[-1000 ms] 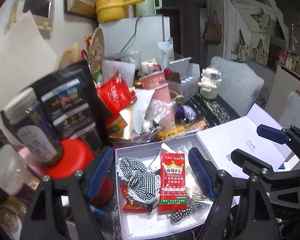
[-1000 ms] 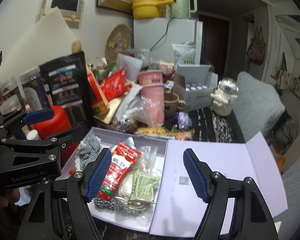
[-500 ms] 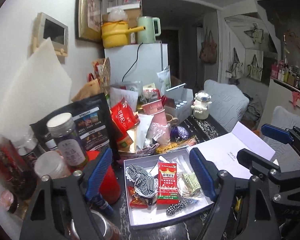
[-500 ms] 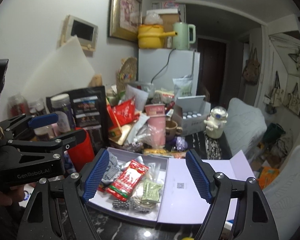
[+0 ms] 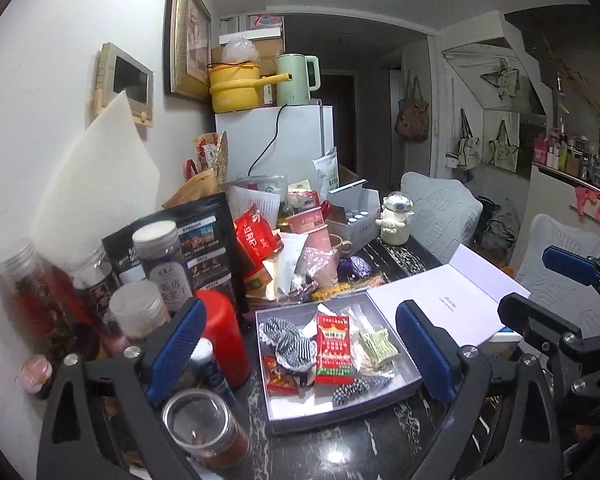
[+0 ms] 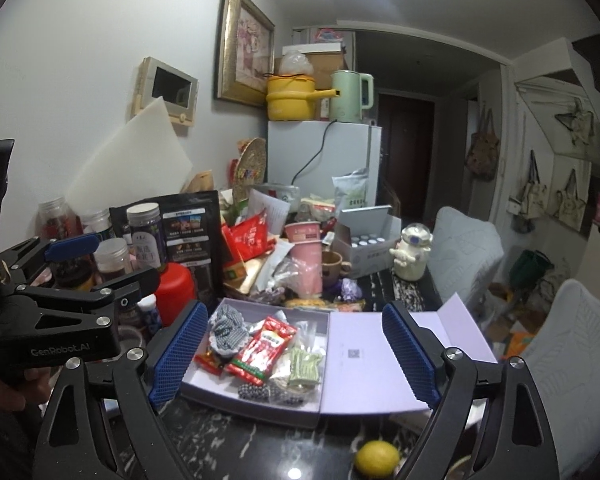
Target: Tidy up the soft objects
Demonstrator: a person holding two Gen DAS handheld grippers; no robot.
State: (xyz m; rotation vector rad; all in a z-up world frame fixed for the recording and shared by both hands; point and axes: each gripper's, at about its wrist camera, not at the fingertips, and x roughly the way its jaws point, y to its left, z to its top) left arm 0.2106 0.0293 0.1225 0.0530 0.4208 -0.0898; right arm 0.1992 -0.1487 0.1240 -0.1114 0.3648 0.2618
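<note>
Red snack pack, black-and-white checked cloth, pale green packet, lilac box, yellow lemon, blue gripper pads.

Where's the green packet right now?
In the open box, toward its right side, just right of the red packet; both wrist views show it, with the dotted scrunchie in front.

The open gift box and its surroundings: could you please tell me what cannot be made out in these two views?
- Gift box: whatever lies under the red snack packet and checkered scrunchie is covered, left wrist view.
- Box's near-left corner: hidden behind the right gripper finger, right wrist view.
- Lid QR code: too small to read.
- Lemon: its surroundings are cut off by the frame's bottom edge.
</note>
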